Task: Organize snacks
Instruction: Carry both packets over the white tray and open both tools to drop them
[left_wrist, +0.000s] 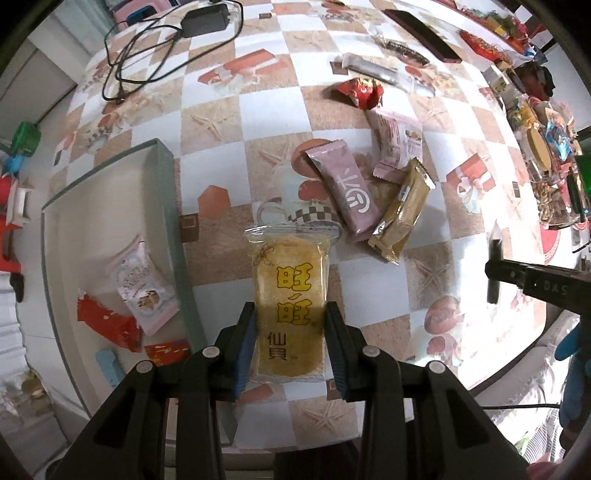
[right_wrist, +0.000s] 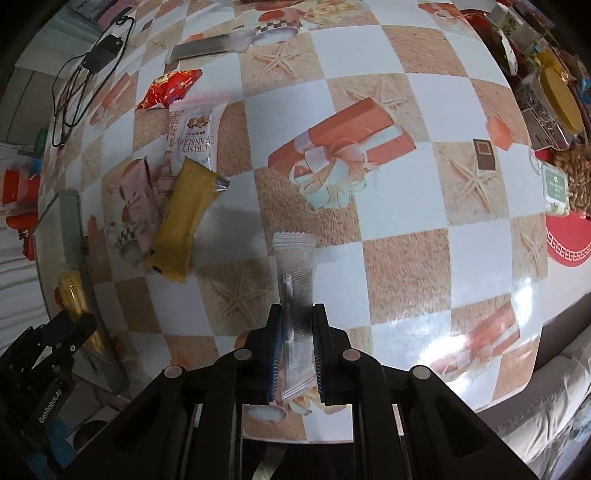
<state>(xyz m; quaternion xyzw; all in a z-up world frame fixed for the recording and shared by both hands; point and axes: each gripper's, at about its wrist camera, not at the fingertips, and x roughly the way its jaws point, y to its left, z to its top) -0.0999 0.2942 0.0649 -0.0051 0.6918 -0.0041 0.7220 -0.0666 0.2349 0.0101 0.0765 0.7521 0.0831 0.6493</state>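
Note:
My left gripper (left_wrist: 290, 332) is shut on a clear rice cracker packet (left_wrist: 288, 295) with yellow characters, held above the table near its front edge. A grey-green box (left_wrist: 166, 173) stands just left of it, with a pale pink packet (left_wrist: 142, 288) and red packets (left_wrist: 107, 325) inside. My right gripper (right_wrist: 297, 332) is shut on a slim white snack packet (right_wrist: 295, 266), held above the table. Loose snacks lie on the table: a pink bar (left_wrist: 343, 184), a gold bar (left_wrist: 400, 206), a cranberry packet (right_wrist: 194, 136) and a red packet (left_wrist: 356, 90).
A checkered tablecloth (right_wrist: 406, 258) covers the table. A charger with cables (left_wrist: 203, 18) lies at the far left. A dark flat case (left_wrist: 421, 33) and a long grey wrapper (left_wrist: 373, 68) lie at the back. Jars and assorted goods (left_wrist: 539, 155) crowd the right edge.

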